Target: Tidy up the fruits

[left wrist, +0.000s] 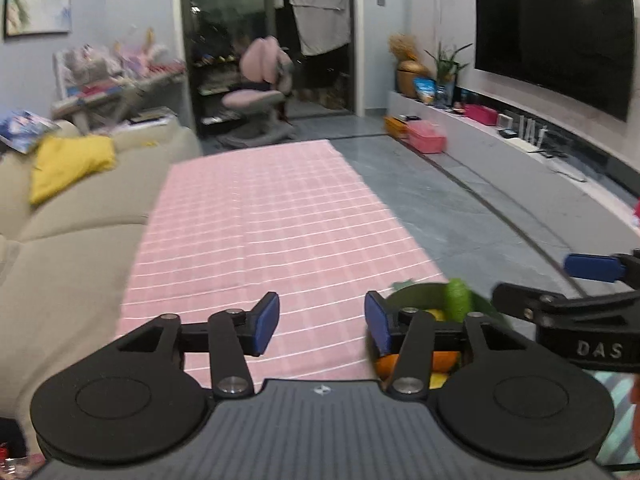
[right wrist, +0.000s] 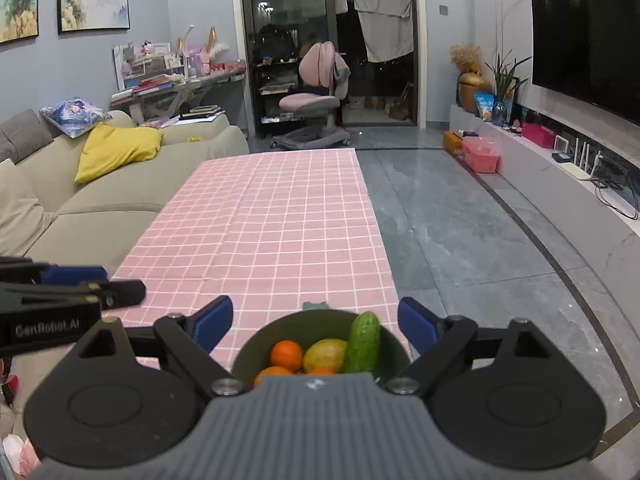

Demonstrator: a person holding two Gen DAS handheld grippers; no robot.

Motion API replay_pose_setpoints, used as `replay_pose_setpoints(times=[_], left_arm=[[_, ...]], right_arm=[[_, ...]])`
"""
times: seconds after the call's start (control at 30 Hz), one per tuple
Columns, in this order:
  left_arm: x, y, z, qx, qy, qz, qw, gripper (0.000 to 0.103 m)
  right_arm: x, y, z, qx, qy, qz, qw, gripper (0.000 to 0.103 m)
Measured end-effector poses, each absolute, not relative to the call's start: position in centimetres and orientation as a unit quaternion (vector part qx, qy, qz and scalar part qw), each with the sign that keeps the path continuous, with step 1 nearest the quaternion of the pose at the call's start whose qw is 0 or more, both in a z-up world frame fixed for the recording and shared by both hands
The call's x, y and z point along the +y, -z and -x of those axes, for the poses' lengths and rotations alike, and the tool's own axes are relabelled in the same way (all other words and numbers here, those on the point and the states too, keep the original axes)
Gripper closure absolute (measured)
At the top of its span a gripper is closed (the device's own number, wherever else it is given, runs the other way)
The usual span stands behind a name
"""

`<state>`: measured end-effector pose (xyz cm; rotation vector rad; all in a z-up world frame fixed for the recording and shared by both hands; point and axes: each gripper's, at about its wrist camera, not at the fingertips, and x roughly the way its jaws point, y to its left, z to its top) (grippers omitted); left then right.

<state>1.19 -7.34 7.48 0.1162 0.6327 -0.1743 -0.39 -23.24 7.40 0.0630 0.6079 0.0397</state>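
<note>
My right tongs [right wrist: 316, 322] and left tongs [left wrist: 322, 322] both gape, grasping nothing. Green bowl [right wrist: 280, 328] at the desk's [right wrist: 260, 220] near right corner holds oranges [right wrist: 286, 355], a yellow-green fruit [right wrist: 325, 355], and a cucumber [right wrist: 363, 342] leaning upright against the rim.

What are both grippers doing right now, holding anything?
Left gripper: jaws open, holding nothing.
Right gripper: jaws open, holding nothing, above the green bowl of fruit.

A pink checked tablecloth [right wrist: 272, 216] covers a long table beside a beige sofa [right wrist: 120, 196] holding a yellow cushion [right wrist: 116, 150]. A pink desk chair [right wrist: 316, 96] stands beyond; a television [right wrist: 588, 44] hangs right.
</note>
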Motion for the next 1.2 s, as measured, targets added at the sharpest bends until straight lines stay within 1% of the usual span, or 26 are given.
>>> replay_pose_setpoints(times=[0.07, 0.17, 0.23, 0.33, 0.4, 0.43, 0.5, 0.57, 0.77, 1.2], left_arm=[[-6.8, -7.2, 0.2, 0.302, 0.078, -0.049, 0.949, 0.036], [-6.1, -6.4, 2.2, 0.292, 0.077, -0.043, 0.952, 0.032], [-5.9, -5.7, 3.4, 0.295, 0.068, -0.051, 0.952, 0.031], [-5.2, -5.0, 4.6, 0.302, 0.067, -0.043, 0.95, 0.028], [-4.8, -4.8, 5.0, 0.309, 0.07, -0.032, 0.948, 0.022], [-4.6, -4.5, 5.0, 0.311, 0.07, -0.031, 0.947, 0.022], [-4.7, -3.9, 5.3, 0.315, 0.059, -0.038, 0.947, 0.019], [-4.9, -3.1, 5.6, 0.328, 0.048, -0.053, 0.942, 0.018], [-4.8, -1.7, 6.0, 0.355, 0.045, -0.062, 0.932, 0.018], [-4.8, -1.9, 6.6, 0.354, 0.049, -0.058, 0.932, 0.018]], right_arm=[[-22.5, -6.8, 1.7, 0.3, -0.018, -0.022, 0.954, 0.015], [-21.8, -5.9, 3.2, 0.3, -0.024, -0.012, 0.954, 0.015], [-21.2, -5.4, 4.0, 0.303, -0.029, -0.002, 0.953, 0.013], [-20.1, -4.7, 5.3, 0.313, -0.042, 0.011, 0.949, 0.013], [-19.7, -4.0, 6.0, 0.319, -0.049, 0.02, 0.946, 0.013], [-19.6, -3.8, 6.3, 0.322, -0.05, 0.025, 0.945, 0.013], [-19.5, -3.4, 6.7, 0.327, -0.052, 0.03, 0.943, 0.012], [-19.5, -3.0, 6.9, 0.332, -0.052, 0.031, 0.941, 0.01], [-19.6, -1.5, 6.9, 0.359, -0.056, 0.031, 0.931, 0.01], [-19.3, -1.5, 7.0, 0.356, -0.059, 0.04, 0.932, 0.01]])
